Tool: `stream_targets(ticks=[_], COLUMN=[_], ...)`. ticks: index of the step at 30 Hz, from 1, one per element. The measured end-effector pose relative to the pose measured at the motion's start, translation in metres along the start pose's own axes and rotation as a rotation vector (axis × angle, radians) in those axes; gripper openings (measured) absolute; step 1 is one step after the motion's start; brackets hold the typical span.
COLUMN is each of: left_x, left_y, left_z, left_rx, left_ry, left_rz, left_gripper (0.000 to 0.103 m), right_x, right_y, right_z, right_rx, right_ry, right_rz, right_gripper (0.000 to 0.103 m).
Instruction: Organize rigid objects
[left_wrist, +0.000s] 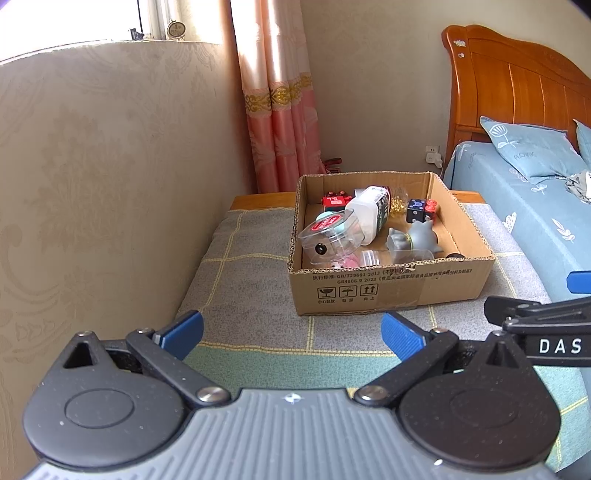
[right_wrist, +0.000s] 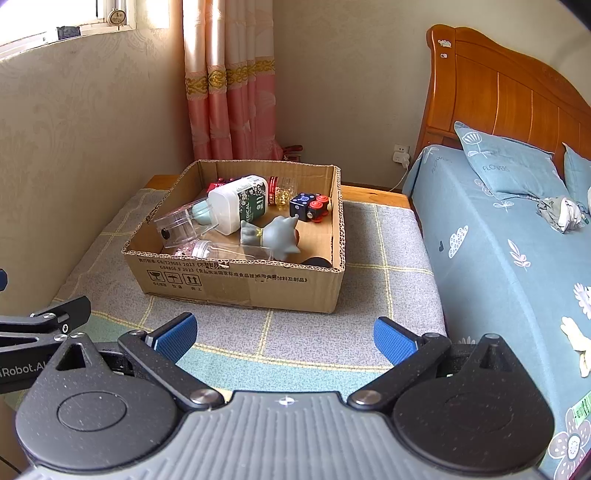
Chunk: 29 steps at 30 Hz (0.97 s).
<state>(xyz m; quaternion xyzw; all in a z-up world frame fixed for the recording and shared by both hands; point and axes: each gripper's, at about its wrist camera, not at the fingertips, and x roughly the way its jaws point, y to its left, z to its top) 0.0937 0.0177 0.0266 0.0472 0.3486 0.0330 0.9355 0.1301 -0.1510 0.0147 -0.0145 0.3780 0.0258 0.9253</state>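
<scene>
dark object hidden behind box wall

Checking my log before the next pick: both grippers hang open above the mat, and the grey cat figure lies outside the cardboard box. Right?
Not quite. The grey cat figure lies inside the cardboard box, as the right wrist view shows. The left gripper and right gripper are indeed open above the mat.

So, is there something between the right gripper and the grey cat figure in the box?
Only the cardboard box's near wall. The open right gripper would go over it; the grey cat figure lies uncovered.
</scene>
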Motion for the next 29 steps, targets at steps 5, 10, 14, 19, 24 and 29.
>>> stream_targets(ticks=[5, 10, 14, 19, 24, 29], left_x=[0.0002, -0.0002, -0.0003, -0.0019, -0.0026, -0.0027], left_y=[-0.0001, 0.0000, -0.0007, -0.0017, -0.0023, -0.0022], left_z=[0.0009, 0.0016, 0.0014, 0.0025, 0.0029, 0.0029], left_rx=[0.004, 0.007, 0.011, 0.016, 0.017, 0.017], left_ry=[0.001, -0.001, -0.002, -0.006, -0.007, -0.007], left_rz=[0.000, 0.000, 0.002, 0.004, 0.004, 0.005], left_gripper=[0.102, 0.102, 0.102, 0.102, 0.102, 0.102], right_x=[-0.0011, -0.0024, -0.0036, -0.0054, -0.0060, -0.0064], right_y=[-0.0005, -0.0006, -0.0008, -0.0008, -0.0012, -0.0014], right_z=[-0.0003, 0.0003, 0.0006, 0.0011, 0.0012, 0.0011], right_rx=[0.000, -0.002, -0.003, -0.003, -0.002, -0.001], right_ry=[-0.002, -0.004, -0.007, -0.010, -0.011, -0.012], right_rz=[-0.001, -0.003, -0.004, -0.004, -0.004, -0.004], right_gripper=[0.103, 0.103, 0.103, 0.103, 0.103, 0.103])
